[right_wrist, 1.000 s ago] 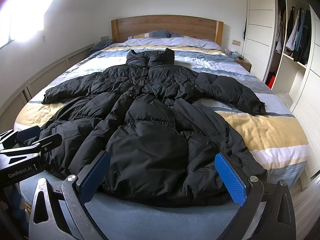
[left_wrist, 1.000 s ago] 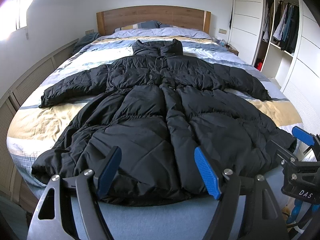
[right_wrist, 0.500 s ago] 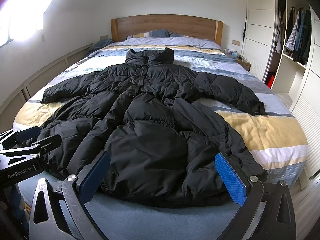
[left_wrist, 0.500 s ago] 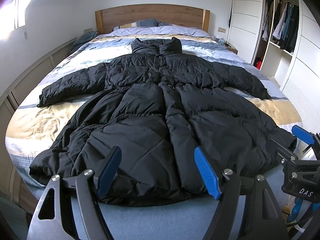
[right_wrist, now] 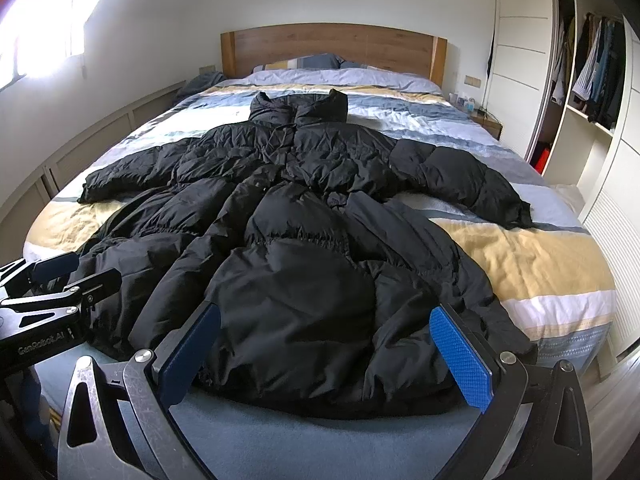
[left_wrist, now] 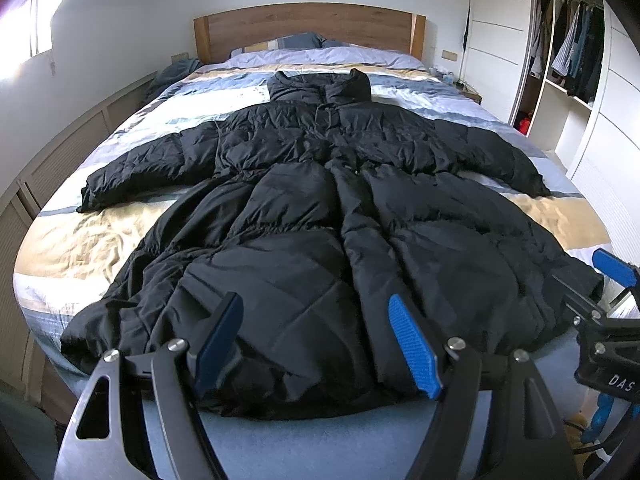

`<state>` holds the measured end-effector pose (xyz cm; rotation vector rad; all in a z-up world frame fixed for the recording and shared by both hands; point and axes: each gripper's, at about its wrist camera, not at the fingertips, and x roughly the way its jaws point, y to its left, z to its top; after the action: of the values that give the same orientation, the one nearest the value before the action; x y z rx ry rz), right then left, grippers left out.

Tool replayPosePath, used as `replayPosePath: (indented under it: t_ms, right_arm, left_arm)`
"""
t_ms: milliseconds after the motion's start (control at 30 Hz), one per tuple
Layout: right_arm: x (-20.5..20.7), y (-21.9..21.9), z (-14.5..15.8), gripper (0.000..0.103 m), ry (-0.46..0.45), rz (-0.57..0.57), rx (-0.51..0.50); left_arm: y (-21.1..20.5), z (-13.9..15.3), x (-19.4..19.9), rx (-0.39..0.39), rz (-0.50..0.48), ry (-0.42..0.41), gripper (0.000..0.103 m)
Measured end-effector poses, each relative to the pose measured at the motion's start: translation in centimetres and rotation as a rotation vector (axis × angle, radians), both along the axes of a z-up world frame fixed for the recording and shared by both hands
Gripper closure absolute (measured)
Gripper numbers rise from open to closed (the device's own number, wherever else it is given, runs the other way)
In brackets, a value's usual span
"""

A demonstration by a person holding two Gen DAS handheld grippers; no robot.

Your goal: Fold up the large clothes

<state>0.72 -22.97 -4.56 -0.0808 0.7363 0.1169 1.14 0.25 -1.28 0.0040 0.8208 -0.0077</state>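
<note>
A long black puffer coat [left_wrist: 304, 216] [right_wrist: 304, 264] lies face up along the bed, collar toward the headboard, both sleeves spread out to the sides. Its hem rests at the foot of the bed. My left gripper [left_wrist: 316, 344] hovers open just over the hem's left half, with nothing between its blue pads [left_wrist: 414, 346]. My right gripper [right_wrist: 324, 354] is open too, empty, over the hem's right half. Each gripper shows at the edge of the other's view: the right gripper [left_wrist: 592, 280] by the hem's right corner, the left gripper [right_wrist: 80, 274] by the left corner.
The bed [left_wrist: 100, 240] has a striped blue, yellow and white cover, with a wooden headboard [left_wrist: 308, 24] and pillows [right_wrist: 320, 66]. Low wall panels [left_wrist: 52, 160] run along the left. An open wardrobe [right_wrist: 592, 80] with hanging clothes stands right; a bedside table [right_wrist: 486, 118] is beside it.
Both views have dipped very slightly. The coat has not moved and both grippers stay open at the hem.
</note>
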Motion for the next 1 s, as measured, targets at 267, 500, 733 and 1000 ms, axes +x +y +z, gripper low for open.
replayPosePath:
  t_ms: [267, 500, 733, 1000]
  right_arm:
    - [0.5, 0.4, 0.1, 0.001, 0.014, 0.012, -0.018]
    - [1.0, 0.7, 0.4, 0.001, 0.019, 0.019, -0.022]
    - [1.7, 0.6, 0.8, 0.0, 0.025, 0.034, -0.017]
    - [3.5, 0.0, 3.0, 0.001, -0.003, 0.055, -0.032]
  left_arm:
    - [0.1, -0.1, 0.6, 0.011, 0.001, 0.009, 0.029]
    - [0.7, -0.2, 1.3, 0.031, 0.023, 0.019, 0.029]
    - [0.8, 0.1, 1.9, 0.053, 0.023, 0.025, 0.029]
    - [2.7, 2.1, 4.2, 0.057, 0.055, -0.006, 0.029]
